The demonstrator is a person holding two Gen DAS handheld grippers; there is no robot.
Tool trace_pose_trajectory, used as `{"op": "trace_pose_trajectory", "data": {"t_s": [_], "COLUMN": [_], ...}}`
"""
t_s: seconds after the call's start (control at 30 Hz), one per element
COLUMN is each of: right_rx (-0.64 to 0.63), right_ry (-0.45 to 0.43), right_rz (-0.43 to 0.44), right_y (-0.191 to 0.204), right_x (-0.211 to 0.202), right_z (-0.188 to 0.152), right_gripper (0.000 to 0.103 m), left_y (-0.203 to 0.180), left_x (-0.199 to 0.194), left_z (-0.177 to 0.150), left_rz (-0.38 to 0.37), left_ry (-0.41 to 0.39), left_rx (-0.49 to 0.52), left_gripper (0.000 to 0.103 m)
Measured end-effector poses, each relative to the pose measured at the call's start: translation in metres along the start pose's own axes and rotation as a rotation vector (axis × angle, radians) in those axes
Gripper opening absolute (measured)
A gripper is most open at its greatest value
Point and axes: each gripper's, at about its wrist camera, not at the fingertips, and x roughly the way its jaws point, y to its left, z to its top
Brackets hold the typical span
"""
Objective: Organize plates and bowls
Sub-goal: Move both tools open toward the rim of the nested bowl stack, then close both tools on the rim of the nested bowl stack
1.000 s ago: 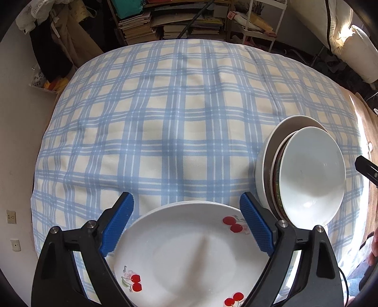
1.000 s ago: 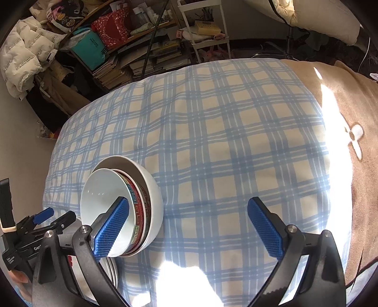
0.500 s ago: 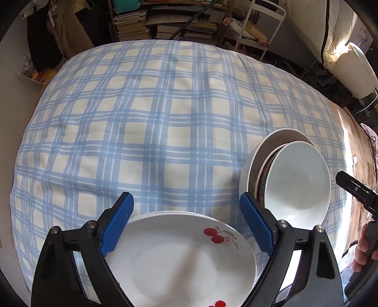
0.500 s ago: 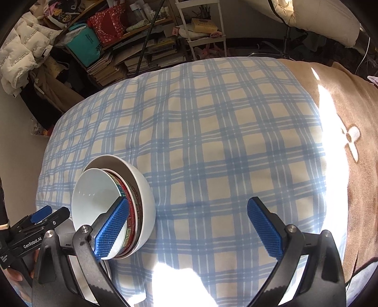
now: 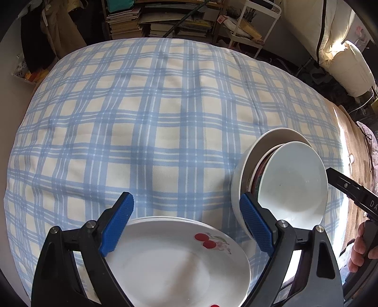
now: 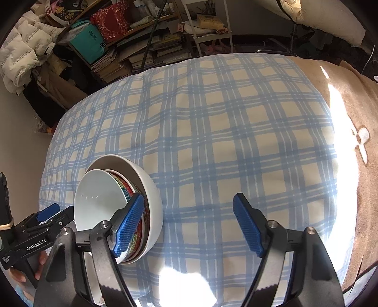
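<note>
The left claw is wide open, with its two blue ribbed pads far from each other, and it holds nothing. It hangs above a white round ceramic plate with red cherry prints. This plate lies flat on the blue and cream checked cloth, at the near edge of it, and a second white rim shows just under its far edge, so it seems to be the top one of a small pile. The pads stand over the left and right parts of the plate; I cannot tell if they touch it.

Just beside the plate, on its right, there is a nest of bowls, tilted toward the camera. The outside one is a big white ceramic bowl. Inside it sits a bowl with a red and teal patterned rim, and inside that one is a smaller plain white bowl. The nest rests on the same checked cloth.

The right claw is open wide too and grips nothing. Its left pad is in front of the rim of the bowl nest in the right wrist view, and its right pad is over bare cloth. At the right of the checked cloth lies a brown blanket, with strong sunlight on it. Behind are shelves with stacked books and papers.
</note>
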Motion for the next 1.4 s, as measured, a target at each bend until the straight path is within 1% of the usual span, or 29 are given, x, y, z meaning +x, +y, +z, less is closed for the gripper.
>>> {"op": "trace_pose_trajectory", "data": {"t_s": [0.1, 0.23, 0.33, 0.43, 0.6, 0.67, 0.73, 0.9, 1.0, 1.17, 1.2, 1.23, 1.27, 1.33, 1.37, 1.4], "right_rx": [-0.005, 0.003, 0.002, 0.019, 0.022, 0.019, 0.018, 0.011, 0.003, -0.012, -0.014, -0.016, -0.017, -0.031, -0.045, -0.053], "right_ry": [0.010, 0.035, 0.041, 0.042, 0.043, 0.043, 0.042, 0.039, 0.037, 0.038, 0.039, 0.040, 0.041, 0.062, 0.067, 0.065], "right_rz": [0.001, 0.019, 0.015, 0.028, 0.031, 0.030, 0.033, 0.028, 0.026, 0.032, 0.037, 0.043, 0.049, 0.049, 0.044, 0.046], "right_y": [0.003, 0.003, 0.004, 0.003, 0.004, 0.005, 0.005, 0.007, 0.010, 0.014, 0.015, 0.016, 0.016, 0.020, 0.023, 0.026], "right_x": [0.003, 0.007, 0.009, 0.010, 0.010, 0.010, 0.010, 0.010, 0.010, 0.009, 0.009, 0.009, 0.008, 0.012, 0.013, 0.014], "right_z": [-0.001, -0.001, -0.001, -0.001, -0.001, -0.001, -0.001, -0.001, -0.001, -0.001, -0.001, -0.001, -0.001, -0.002, -0.004, -0.005], "right_gripper": [0.081, 0.071, 0.066, 0.061, 0.059, 0.058, 0.054, 0.053, 0.049, 0.039, 0.036, 0.032, 0.030, 0.023, 0.021, 0.017], "left_y": [-0.003, -0.007, -0.010, -0.009, 0.001, 0.002, 0.001, 0.001, -0.004, -0.011, -0.011, -0.012, -0.012, -0.015, -0.018, -0.020], "left_x": [0.002, 0.004, 0.003, 0.002, 0.009, 0.009, 0.009, 0.009, 0.008, 0.007, 0.007, 0.008, 0.010, 0.018, 0.020, 0.019], "left_z": [-0.001, -0.001, -0.003, -0.004, -0.001, -0.001, -0.001, 0.000, 0.002, 0.006, 0.007, 0.007, 0.007, 0.005, 0.003, 0.002], "left_rz": [0.002, 0.030, 0.047, 0.043, -0.011, -0.007, -0.001, 0.007, 0.033, 0.021, 0.005, -0.019, -0.048, -0.079, -0.076, -0.079], "left_ry": [0.007, -0.005, -0.015, -0.017, 0.016, 0.015, 0.011, 0.002, -0.006, -0.009, -0.005, 0.000, 0.011, 0.046, 0.042, 0.036], "left_rx": [0.011, 0.017, 0.019, 0.010, -0.055, -0.052, -0.046, -0.059, -0.042, -0.025, -0.028, -0.030, -0.032, -0.028, -0.025, -0.024], "left_gripper": [0.090, 0.090, 0.090, 0.090, 0.090, 0.090, 0.091, 0.090, 0.089, 0.075, 0.068, 0.059, 0.054, 0.039, 0.036, 0.031]}}
